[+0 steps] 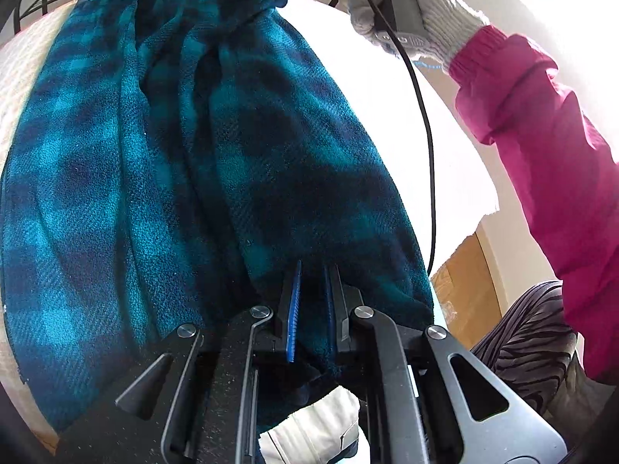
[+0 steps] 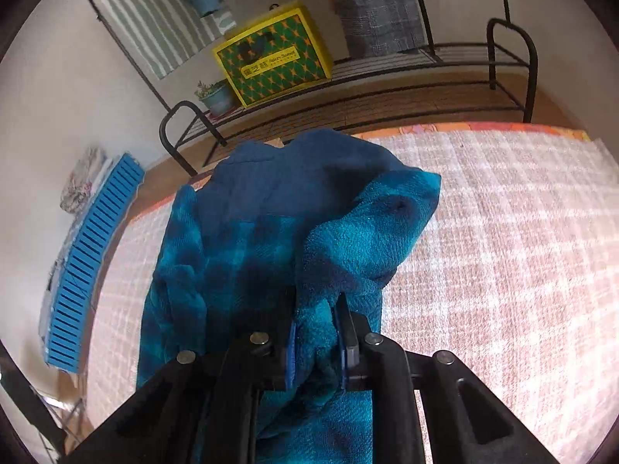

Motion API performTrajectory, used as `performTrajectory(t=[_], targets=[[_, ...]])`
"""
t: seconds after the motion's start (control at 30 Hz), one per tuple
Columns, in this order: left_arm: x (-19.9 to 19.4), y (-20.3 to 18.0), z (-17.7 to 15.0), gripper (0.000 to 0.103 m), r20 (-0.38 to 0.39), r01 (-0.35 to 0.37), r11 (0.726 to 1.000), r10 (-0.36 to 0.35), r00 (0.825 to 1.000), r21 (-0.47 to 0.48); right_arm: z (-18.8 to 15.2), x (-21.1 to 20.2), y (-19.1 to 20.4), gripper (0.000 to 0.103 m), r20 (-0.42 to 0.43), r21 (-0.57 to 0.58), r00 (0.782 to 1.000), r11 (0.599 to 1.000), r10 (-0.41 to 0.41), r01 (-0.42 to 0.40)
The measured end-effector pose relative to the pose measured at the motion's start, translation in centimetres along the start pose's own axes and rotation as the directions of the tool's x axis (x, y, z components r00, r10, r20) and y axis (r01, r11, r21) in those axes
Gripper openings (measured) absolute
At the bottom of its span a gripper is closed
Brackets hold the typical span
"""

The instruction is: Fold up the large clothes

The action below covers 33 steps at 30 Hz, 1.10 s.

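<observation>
A large teal and dark-blue checked fleece garment (image 1: 162,147) lies stretched along the bed. My left gripper (image 1: 312,301) is shut on its near edge, with fleece pinched between the blue pads. In the right wrist view the same fleece garment (image 2: 271,232) bunches up over the bed cover, and my right gripper (image 2: 315,332) is shut on a fold of it. The right gripper (image 1: 390,4) also shows in the left wrist view, held by a gloved hand at the garment's far end.
A pale checked bed cover (image 2: 503,232) lies under the garment. A black metal rack (image 2: 387,89) beyond the bed carries a yellow-green box (image 2: 274,54) and a potted plant (image 2: 216,96). A blue slatted crate (image 2: 89,266) stands left. The person's pink sleeve (image 1: 541,147) is on the right.
</observation>
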<state>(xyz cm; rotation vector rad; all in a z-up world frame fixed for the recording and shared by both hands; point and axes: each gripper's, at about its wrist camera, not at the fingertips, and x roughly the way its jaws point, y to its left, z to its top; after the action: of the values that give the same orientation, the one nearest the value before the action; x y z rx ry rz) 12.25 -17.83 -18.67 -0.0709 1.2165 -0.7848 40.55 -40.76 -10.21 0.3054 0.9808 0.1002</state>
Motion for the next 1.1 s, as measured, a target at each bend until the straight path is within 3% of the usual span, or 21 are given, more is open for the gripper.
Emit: performTrajectory(t=[0.13, 0.3, 0.37, 0.4, 0.43, 0.5, 0.57, 0.63, 0.67, 0.73, 0.77, 0.83, 0.97, 1.1], targets=[[0.6, -0.3, 0.1, 0.009, -0.006, -0.004, 1.0, 0.004, 1.0, 0.012, 1.2, 1.6, 5.9, 0.014, 0.001, -0.188, 0.993, 0.976, -0.115, 0.113], [0.6, -0.6, -0.2, 0.009, -0.005, 0.007, 1.0, -0.007, 1.0, 0.017, 1.0, 7.6, 10.5, 0.014, -0.051, -0.321, 0.975, 0.928, -0.218, 0.191], [0.7, -1.0, -0.2, 0.009, -0.003, 0.003, 1.0, -0.003, 1.0, 0.026, 0.8, 10.2, 10.9, 0.026, -0.104, -0.327, 0.972, 0.931, -0.209, 0.165], [0.7, -1.1, -0.2, 0.009, -0.002, 0.001, 0.999, -0.001, 1.0, 0.032, 0.5, 11.3, 10.9, 0.043, -0.143, -0.326, 0.971, 0.936, -0.191, 0.136], [1.0, -1.2, 0.2, 0.009, -0.003, -0.003, 0.999, 0.003, 1.0, 0.035, 0.2, 11.7, 11.1, 0.048, -0.146, -0.339, 0.971, 0.931, -0.192, 0.133], [1.3, -1.3, 0.3, 0.009, -0.004, -0.001, 0.999, 0.001, 1.0, 0.032, -0.2, 11.2, 11.6, 0.049, -0.109, -0.374, 0.975, 0.916, -0.196, 0.142], [1.1, -0.9, 0.3, 0.009, -0.005, 0.002, 1.0, -0.002, 1.0, 0.027, 0.1, 9.7, 11.1, 0.049, -0.12, -0.347, 0.985, 0.935, -0.126, 0.077], [0.9, -1.0, 0.0, 0.009, -0.006, 0.008, 1.0, -0.008, 1.0, 0.027, 0.5, 6.4, 9.6, 0.047, -0.089, -0.275, 0.996, 0.96, 0.023, -0.046], [0.6, -1.2, -0.1, 0.009, -0.006, 0.008, 1.0, -0.008, 1.0, 0.029, 0.7, 4.7, 8.5, 0.047, -0.06, -0.23, 0.993, 0.966, 0.106, -0.117], [0.6, -1.2, -0.3, 0.009, -0.003, 0.011, 1.0, -0.011, 1.0, 0.026, 0.7, 1.9, 5.6, 0.044, 0.011, -0.153, 0.983, 0.972, 0.183, -0.179], [0.7, -1.1, -0.2, 0.009, -0.004, 0.011, 1.0, -0.011, 1.0, 0.027, 0.7, 1.2, 4.0, 0.045, 0.036, -0.112, 0.984, 0.979, 0.176, -0.171], [0.9, -1.2, -0.2, 0.009, -0.009, 0.009, 1.0, -0.009, 1.0, 0.027, 0.9, 0.9, 0.7, 0.034, 0.067, -0.013, 0.988, 0.991, 0.137, -0.136], [1.4, -1.1, 0.1, 0.009, -0.016, 0.007, 1.0, -0.007, 1.0, 0.023, 1.3, 3.3, -4.3, 0.027, 0.017, 0.111, 0.999, 0.994, -0.028, 0.026], [2.6, -1.0, 0.3, 0.009, -0.035, 0.005, 1.0, -0.004, 0.999, 0.023, 2.9, 5.5, -5.0, 0.027, 0.028, 0.14, 1.0, 0.99, -0.01, 0.006]])
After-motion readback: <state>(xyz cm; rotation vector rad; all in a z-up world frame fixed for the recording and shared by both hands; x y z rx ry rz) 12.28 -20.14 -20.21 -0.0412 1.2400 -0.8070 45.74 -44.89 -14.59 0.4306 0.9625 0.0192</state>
